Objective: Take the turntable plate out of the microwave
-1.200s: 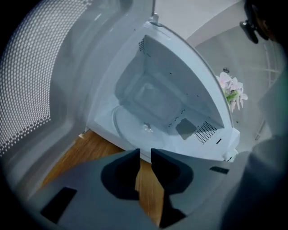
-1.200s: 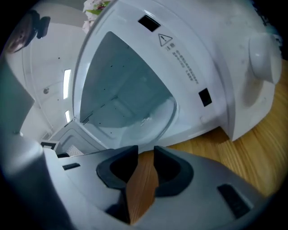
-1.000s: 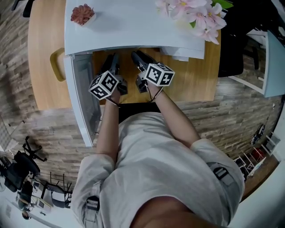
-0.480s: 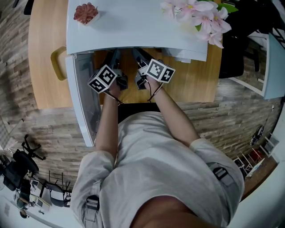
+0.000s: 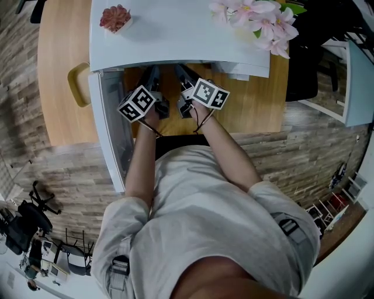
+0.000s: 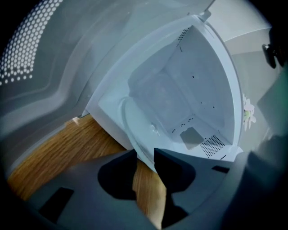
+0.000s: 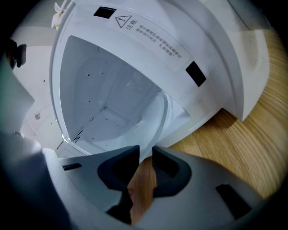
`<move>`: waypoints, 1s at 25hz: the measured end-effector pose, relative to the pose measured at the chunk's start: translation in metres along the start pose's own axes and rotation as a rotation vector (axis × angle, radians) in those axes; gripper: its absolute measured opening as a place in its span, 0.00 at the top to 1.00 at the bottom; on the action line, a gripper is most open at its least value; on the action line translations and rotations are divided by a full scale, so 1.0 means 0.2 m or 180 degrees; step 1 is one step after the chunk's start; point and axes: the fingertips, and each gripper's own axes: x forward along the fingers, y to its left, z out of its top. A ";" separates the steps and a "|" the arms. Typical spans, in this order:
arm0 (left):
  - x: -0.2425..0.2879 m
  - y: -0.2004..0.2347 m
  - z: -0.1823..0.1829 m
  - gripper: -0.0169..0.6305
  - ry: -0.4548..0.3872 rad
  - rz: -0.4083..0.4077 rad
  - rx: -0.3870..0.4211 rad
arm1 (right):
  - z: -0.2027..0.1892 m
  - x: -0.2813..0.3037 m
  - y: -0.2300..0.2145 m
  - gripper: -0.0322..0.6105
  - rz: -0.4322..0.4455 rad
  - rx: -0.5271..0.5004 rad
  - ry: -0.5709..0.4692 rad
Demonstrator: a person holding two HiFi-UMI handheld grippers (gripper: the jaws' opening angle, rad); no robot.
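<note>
The white microwave (image 5: pixel 175 35) stands on the wooden table with its door (image 5: pixel 111 134) swung open to the left. Both grippers reach into its opening side by side: my left gripper (image 5: pixel 151 79) and my right gripper (image 5: pixel 186 76). The clear glass turntable plate (image 6: pixel 135 121) lies on the cavity floor, its near rim over the front sill. That rim runs between the jaws of my left gripper (image 6: pixel 145 157). The plate (image 7: pixel 155 112) also enters my right gripper (image 7: pixel 145 155). Both pairs of jaws have just been closing, with the rim between them.
A small pink potted plant (image 5: pixel 114 17) and a bunch of pink flowers (image 5: pixel 257 20) sit on the microwave's top. The wooden table (image 5: pixel 251 99) shows in front of and right of the microwave. A tan curved object (image 5: pixel 76 84) lies left of the door.
Both marker cubes have shifted slightly up the picture, towards the microwave opening. The microwave, its door and the person's stance look the same.
</note>
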 end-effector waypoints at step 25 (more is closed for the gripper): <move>0.00 0.04 0.03 0.70 -0.0171 -0.0128 -0.0326 | 0.03 -0.06 -0.07 0.63 -0.0056 -0.0125 -0.0039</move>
